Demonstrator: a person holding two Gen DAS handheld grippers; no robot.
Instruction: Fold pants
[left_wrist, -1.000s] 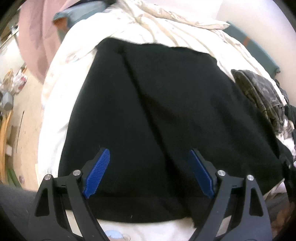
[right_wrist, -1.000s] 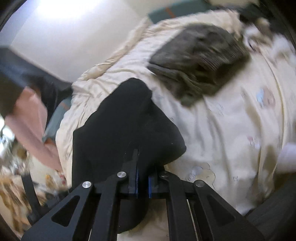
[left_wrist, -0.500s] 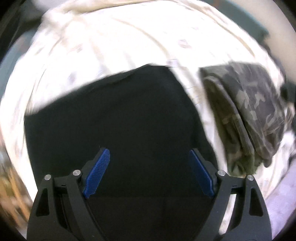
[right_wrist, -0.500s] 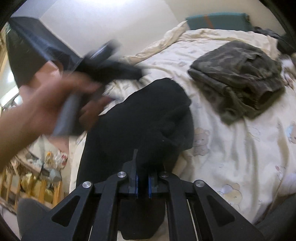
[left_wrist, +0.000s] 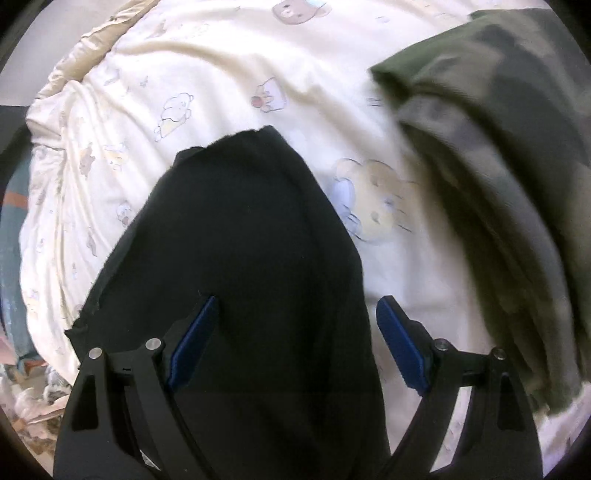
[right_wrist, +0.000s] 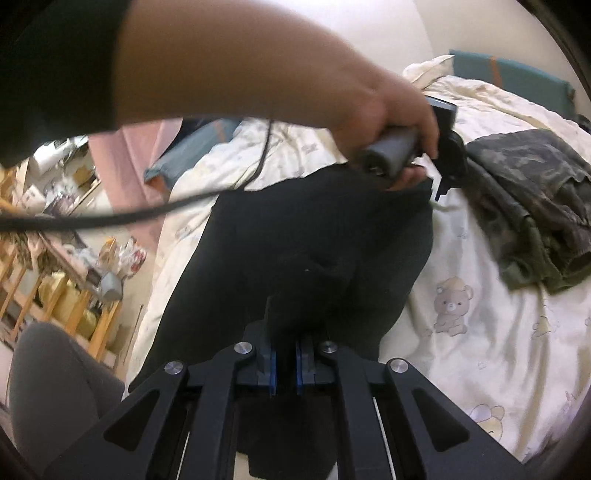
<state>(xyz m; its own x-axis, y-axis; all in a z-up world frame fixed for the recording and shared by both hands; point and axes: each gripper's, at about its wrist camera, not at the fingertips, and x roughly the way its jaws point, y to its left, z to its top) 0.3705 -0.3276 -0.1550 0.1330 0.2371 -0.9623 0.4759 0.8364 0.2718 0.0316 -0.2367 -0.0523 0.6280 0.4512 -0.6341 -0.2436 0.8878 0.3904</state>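
Observation:
Black pants (left_wrist: 251, 236) lie on a cream bed sheet (left_wrist: 229, 66) printed with bears. My left gripper (left_wrist: 295, 314) points steeply down over the far end of the pants, jaws wide open, blue pads (left_wrist: 192, 343) apart with cloth below them but not pinched. In the right wrist view the black pants (right_wrist: 295, 236) stretch away up the bed, and my right gripper (right_wrist: 285, 363) is shut on a raised fold of them near the lower edge. The left gripper (right_wrist: 445, 173) also shows there, held by a person's hand (right_wrist: 391, 110) over the far end.
Folded camouflage pants (left_wrist: 509, 155) lie just right of the black pants; they are seen too in the right wrist view (right_wrist: 532, 206). A cable (right_wrist: 110, 218) trails from the left hand. A wooden shelf with clutter (right_wrist: 55, 236) stands beside the bed. A knee (right_wrist: 51, 384) is at lower left.
My left gripper has swept along the black pants to their far end and tipped downward, still open. The right gripper kept its grip on the fold and rolled, drifting a little sideways.

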